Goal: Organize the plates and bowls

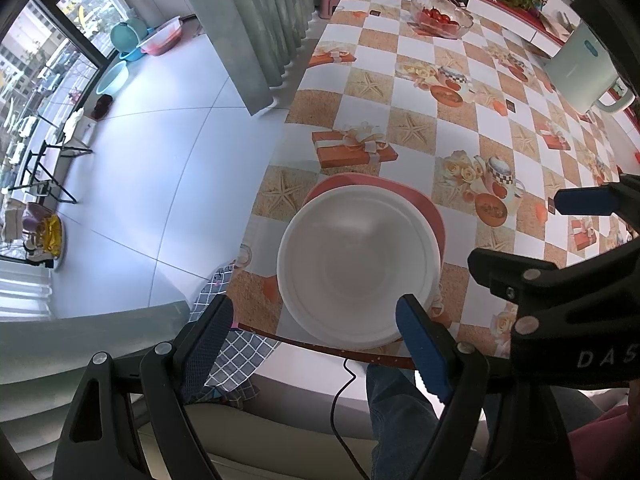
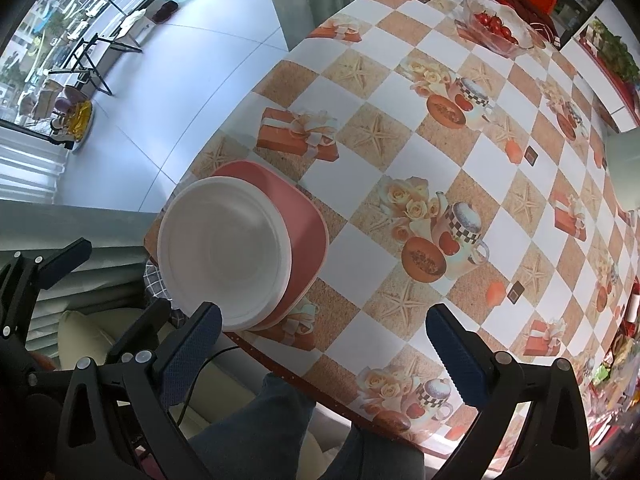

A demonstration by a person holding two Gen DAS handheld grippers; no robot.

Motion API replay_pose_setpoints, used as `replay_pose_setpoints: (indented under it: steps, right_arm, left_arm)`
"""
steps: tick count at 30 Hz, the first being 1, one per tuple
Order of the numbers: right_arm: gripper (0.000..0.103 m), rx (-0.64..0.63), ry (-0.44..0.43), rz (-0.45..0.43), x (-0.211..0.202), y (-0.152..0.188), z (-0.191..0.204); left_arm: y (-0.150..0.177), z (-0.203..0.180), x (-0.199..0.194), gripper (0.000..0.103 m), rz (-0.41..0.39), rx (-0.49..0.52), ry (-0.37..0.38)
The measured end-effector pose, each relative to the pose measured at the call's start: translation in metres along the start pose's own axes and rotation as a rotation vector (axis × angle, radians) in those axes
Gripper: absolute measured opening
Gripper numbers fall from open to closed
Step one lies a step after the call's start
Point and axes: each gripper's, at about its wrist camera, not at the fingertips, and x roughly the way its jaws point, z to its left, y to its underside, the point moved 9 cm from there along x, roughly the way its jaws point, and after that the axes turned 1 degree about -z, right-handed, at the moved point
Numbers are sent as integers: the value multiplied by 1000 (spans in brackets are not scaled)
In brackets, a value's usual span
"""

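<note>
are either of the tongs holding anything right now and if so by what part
Nothing is held. The left tongs and right tongs are both open and empty; the white bowl sits on the pink plate, ungripped.

Left gripper (image 1: 316,340) jaws spread wide, right gripper (image 2: 324,340) jaws spread wide, both holding nothing
</note>
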Motion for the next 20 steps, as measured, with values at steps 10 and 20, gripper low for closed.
replay_pose_setpoints:
  steps: [10, 20]
  right_arm:
    - [103, 5, -20, 16, 5, 3, 0]
    - [103, -1, -55, 9, 7, 3, 2]
  left_arm:
    - [0, -1, 4, 86, 16, 19, -8]
    - [-4, 2, -1, 86, -7, -20, 26]
